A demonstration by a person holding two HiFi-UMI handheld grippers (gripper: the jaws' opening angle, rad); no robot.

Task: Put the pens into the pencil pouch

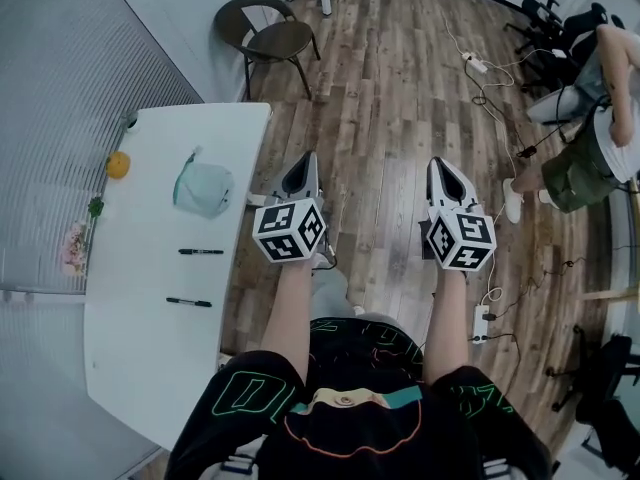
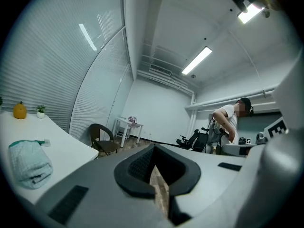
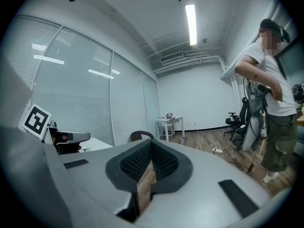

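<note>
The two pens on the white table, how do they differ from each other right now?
The far pen lies closer to the pouch; the near pen lies closer to the person. The far pen runs almost straight across the head view, while the near pen slants slightly. Both are dark and slim, lying flat on the table, outside the pouch.
</note>
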